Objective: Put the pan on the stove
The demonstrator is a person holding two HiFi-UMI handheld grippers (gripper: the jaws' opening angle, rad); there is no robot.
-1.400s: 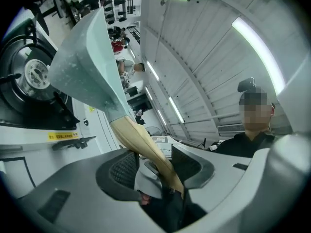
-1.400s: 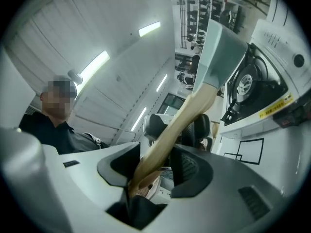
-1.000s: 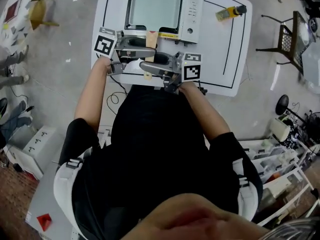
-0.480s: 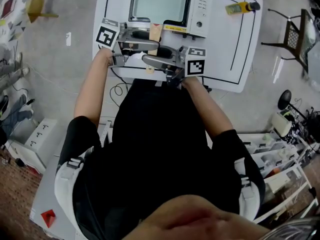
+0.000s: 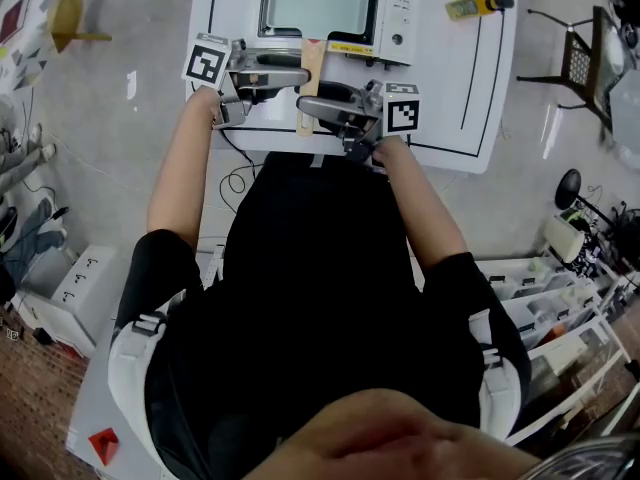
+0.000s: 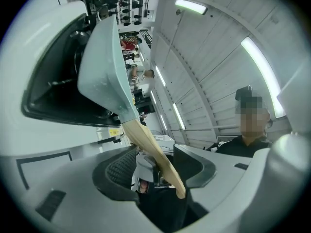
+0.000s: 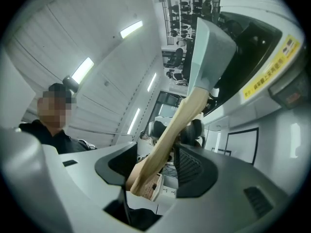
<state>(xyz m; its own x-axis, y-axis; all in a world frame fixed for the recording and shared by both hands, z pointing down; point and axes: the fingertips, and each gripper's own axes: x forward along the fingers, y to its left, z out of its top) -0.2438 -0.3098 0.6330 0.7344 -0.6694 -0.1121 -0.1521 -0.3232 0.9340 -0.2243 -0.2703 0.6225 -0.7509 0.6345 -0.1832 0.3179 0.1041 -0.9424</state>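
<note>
A pale green square pan (image 5: 318, 0) sits on the white stove (image 5: 400, 8) on the table. Its wooden handle (image 5: 308, 88) points toward me. My left gripper (image 5: 298, 75) reaches in from the left and my right gripper (image 5: 306, 106) from the right, facing each other across the handle. In the left gripper view the handle (image 6: 151, 152) runs between the jaws of the left gripper (image 6: 155, 163) with a gap beside it. In the right gripper view the handle (image 7: 177, 123) crosses the right gripper (image 7: 155, 163) the same way. Both sets of jaws have just been opening and stand open.
A yellow tool (image 5: 470, 6) with a black tip lies at the table's far right. The white table (image 5: 450, 118) has a black outline near its edges. A cable (image 5: 235, 178) hangs off the near edge. Chairs (image 5: 580, 63) stand on the floor to either side.
The head view has shifted a little. The left gripper has come slightly lower beside the handle. The pan stays on the stove, and both grippers stay on either side of its handle.
</note>
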